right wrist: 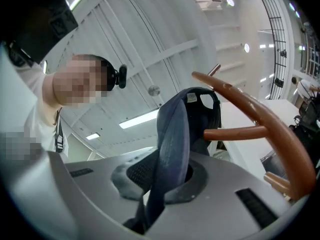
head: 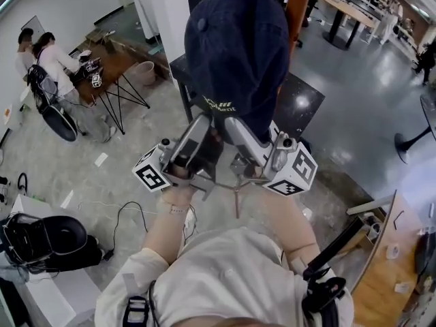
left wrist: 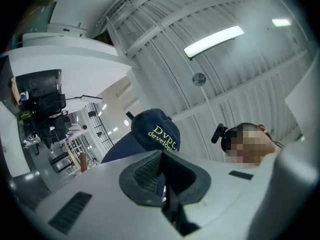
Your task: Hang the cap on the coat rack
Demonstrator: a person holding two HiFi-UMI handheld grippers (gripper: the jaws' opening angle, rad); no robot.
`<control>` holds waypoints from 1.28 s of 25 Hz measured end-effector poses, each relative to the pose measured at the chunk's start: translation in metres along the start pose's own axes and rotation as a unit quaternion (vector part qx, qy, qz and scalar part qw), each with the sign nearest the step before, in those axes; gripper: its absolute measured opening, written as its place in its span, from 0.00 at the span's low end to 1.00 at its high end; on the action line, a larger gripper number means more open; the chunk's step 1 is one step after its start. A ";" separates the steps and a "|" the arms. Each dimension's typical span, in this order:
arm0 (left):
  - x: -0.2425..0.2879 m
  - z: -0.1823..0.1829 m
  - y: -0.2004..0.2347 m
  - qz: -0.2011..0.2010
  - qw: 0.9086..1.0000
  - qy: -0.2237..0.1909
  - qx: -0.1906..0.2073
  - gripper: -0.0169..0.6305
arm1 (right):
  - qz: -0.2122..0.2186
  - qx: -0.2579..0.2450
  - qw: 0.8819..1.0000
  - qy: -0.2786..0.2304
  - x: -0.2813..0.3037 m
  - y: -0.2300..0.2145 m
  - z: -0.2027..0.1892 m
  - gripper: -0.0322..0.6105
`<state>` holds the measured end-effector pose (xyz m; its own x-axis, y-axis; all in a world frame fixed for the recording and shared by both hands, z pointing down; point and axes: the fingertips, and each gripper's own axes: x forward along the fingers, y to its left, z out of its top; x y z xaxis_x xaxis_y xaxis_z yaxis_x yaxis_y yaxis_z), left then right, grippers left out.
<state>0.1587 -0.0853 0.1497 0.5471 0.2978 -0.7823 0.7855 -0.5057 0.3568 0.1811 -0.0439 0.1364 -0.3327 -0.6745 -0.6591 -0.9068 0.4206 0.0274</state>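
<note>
The navy cap point(head: 235, 53) is held aloft at upper centre of the head view, crown up, with green lettering near its lower edge. Both claws grip it from below.

Left claw point(head: 204, 131): in the left gripper view the claw point(left wrist: 162, 179) is closed to a narrow gap, with a thin edge of the cap point(left wrist: 152, 131) pinched between the pads.

Right claw point(head: 237, 131): in the right gripper view the claw point(right wrist: 160, 181) is clamped on a fold of the cap point(right wrist: 175, 129), which rises out of the jaws.

The brown wooden coat rack point(right wrist: 260, 124) occupies the right of the right gripper view. Its curved arms lie just beside the cap's rear opening; contact cannot be confirmed. In the head view the rack's pole point(head: 298, 2) stands just right of the cap.
</note>
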 end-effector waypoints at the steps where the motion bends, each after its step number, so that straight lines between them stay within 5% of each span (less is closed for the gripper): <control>1: -0.001 -0.002 0.003 -0.001 1.000 0.004 -0.007 0.04 | -0.006 -0.006 1.000 0.003 -0.001 -0.001 -0.001 0.13; 11: -0.004 -0.033 0.019 0.002 0.998 0.032 -0.056 0.04 | -0.047 -0.031 0.998 0.022 -0.024 0.002 -0.006 0.13; 32: -0.058 -0.067 0.032 0.059 0.992 0.050 -0.104 0.04 | -0.105 0.015 0.994 0.006 -0.067 0.012 -0.055 0.12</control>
<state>0.1717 -0.0646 0.2406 0.6563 0.3297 -0.6786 0.7513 -0.3676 0.5481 0.1780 -0.0270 0.2225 -0.1405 -0.7569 -0.6383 -0.9484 0.2879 -0.1326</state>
